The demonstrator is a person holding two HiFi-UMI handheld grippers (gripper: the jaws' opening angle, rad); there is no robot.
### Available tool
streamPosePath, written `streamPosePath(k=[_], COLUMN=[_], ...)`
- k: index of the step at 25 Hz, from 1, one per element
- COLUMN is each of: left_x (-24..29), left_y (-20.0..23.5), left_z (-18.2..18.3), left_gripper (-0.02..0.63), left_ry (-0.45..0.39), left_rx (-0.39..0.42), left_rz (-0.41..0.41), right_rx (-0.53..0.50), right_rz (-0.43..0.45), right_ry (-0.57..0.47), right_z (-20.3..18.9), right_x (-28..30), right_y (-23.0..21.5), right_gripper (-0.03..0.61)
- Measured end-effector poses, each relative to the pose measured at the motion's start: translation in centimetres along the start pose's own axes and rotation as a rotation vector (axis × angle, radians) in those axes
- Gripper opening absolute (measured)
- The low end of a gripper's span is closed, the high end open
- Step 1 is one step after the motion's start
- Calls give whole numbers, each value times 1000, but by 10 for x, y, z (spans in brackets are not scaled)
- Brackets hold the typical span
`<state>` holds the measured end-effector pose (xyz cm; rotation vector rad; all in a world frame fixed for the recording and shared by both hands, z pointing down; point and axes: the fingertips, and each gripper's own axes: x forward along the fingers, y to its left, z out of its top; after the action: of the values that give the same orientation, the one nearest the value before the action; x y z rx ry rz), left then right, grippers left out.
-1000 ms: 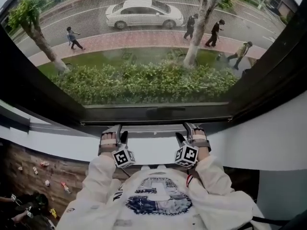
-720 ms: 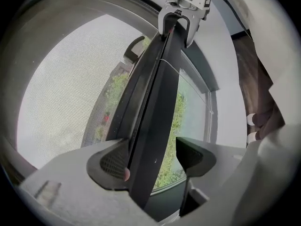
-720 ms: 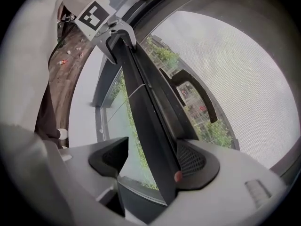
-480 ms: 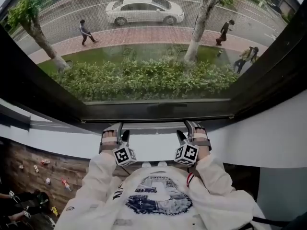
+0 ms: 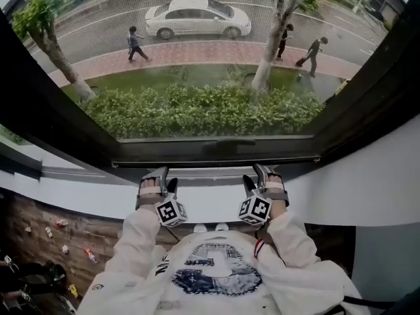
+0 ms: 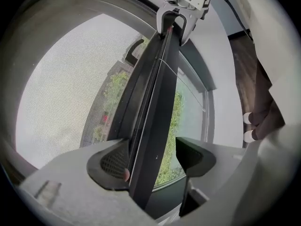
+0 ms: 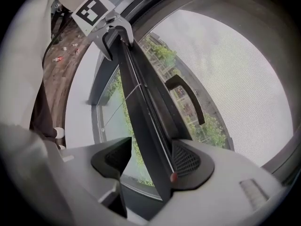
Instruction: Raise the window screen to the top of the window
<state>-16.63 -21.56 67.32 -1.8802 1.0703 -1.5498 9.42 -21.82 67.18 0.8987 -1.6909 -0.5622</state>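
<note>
Left gripper [image 5: 156, 175]: lower left of centre in the head view. Its jaws have just been opening and now stand spread, with the screen's bottom bar [image 6: 155, 126] between them. In the left gripper view the bar lies against the frame-left pad [image 6: 110, 163], and a gap shows before the frame-right pad [image 6: 194, 155]. No pinch.

Screen bar: a dark rail across the lower middle of the head view, just above the white sill [image 5: 210, 203]. The mesh [image 5: 197, 51] covers the whole pane above it. The bar sits at the same height as a second ago, so it has not been raised.

Right gripper [image 5: 263, 173]: lower right of centre. Its jaws have just been closing with the bar between them. The bar rests on the frame-right pad [image 7: 189, 162] and the other pad [image 7: 113, 159] is clear of it. Spread, not clamped.

Change: the hands have hardly shifted. Outside, only the walkers [image 5: 134, 42] on the brick path have moved along.

Meaning: this looks like a grip being settled, with the lift not yet begun. The screen's whole travel to the top remains.

Writing: none legible. The gripper cubes [image 5: 170, 212] carry square markers only. The sweatshirt print [image 5: 216, 268] is too blurred to read, and no badge can be made out on the white car [image 5: 197, 17].
</note>
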Motion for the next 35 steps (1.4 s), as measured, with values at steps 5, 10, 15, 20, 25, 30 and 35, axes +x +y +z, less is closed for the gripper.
streamPosePath(k=[5, 10, 15, 20, 25, 30, 35], left_x=[-10, -25, -34, -40, -49, -53, -58], left_y=[27, 55, 68, 84, 105, 116, 126], left_z=[7, 15, 19, 24, 31, 38, 41], left_gripper=[313, 313, 313, 313, 313, 313, 313], left_ry=[-28, -45, -56, -72, -84, -82, -92], left_rx=[-28, -24, -18, -17, -25, -25, -19], left_rz=[81, 131, 160, 199, 241, 271, 301], right_rx=[11, 34, 21, 40, 10, 24, 49], right_rz=[-88, -135, -173, -209, -255, -275, -289], right_ry=[-22, -35, -51, -58, -80, -92, -89], right_z=[13, 25, 29, 37, 44, 44, 48], right_x=[-12, -31, -37, -46, -54, -58, -66], right_y=[-26, -53, -66, -84, -106, -117, -127], right_gripper=[267, 267, 268, 268, 268, 268, 268])
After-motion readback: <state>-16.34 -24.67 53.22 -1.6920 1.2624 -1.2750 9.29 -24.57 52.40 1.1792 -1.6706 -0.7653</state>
